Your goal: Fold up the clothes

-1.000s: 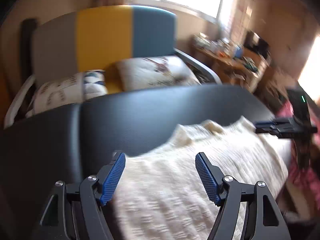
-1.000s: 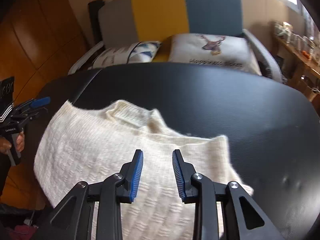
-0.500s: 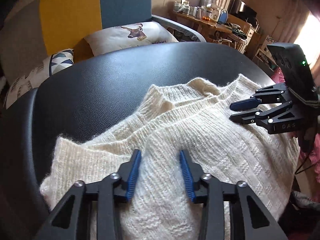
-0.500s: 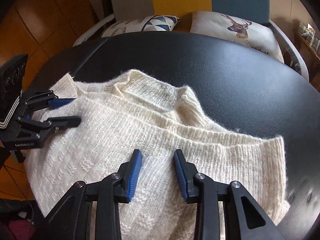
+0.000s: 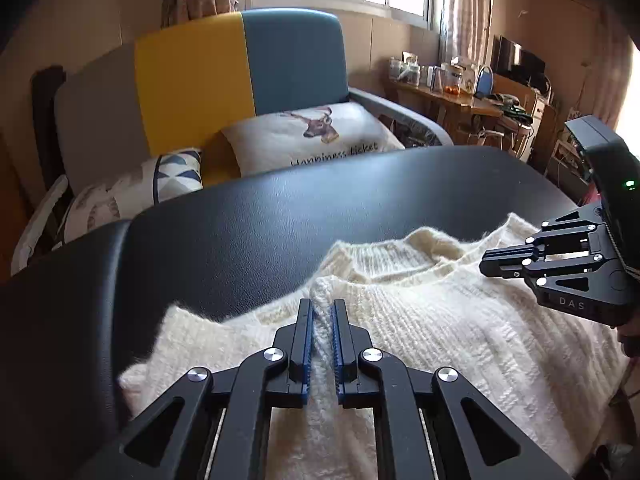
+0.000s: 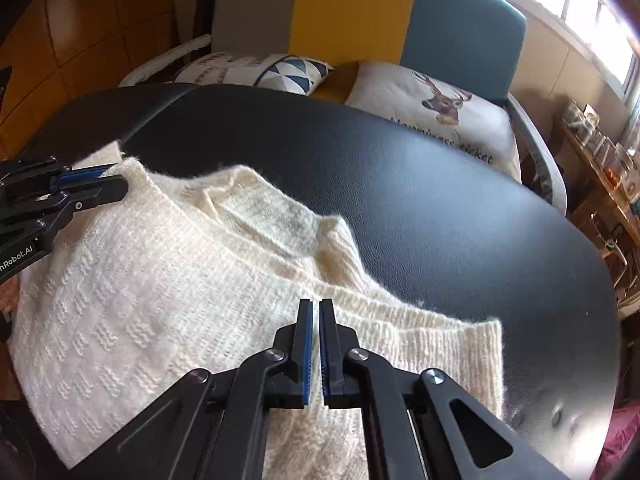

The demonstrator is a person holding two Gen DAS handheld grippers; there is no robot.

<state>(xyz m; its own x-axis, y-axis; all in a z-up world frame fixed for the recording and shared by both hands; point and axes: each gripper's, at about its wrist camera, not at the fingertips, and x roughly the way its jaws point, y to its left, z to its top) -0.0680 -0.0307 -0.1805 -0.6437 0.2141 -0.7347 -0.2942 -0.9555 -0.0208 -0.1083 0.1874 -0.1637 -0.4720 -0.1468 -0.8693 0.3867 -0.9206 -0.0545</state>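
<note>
The cream sweater [image 5: 440, 320] is spread on the black counter [image 5: 320, 208], with a sleeve folded over already. More folds are left. The left claw [image 5: 321, 312] is clenched on a pinch of sweater near the neck. The right claw [image 6: 315, 312] is clenched on the knit too. A second ago both claws were held open above the sweater.

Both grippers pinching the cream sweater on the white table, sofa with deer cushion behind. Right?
Nearly. The table is black, not white, as the right wrist view shows. The rest holds: left gripper and right gripper each pinch the cream sweater, and the sofa with the deer cushion stands behind.
</note>
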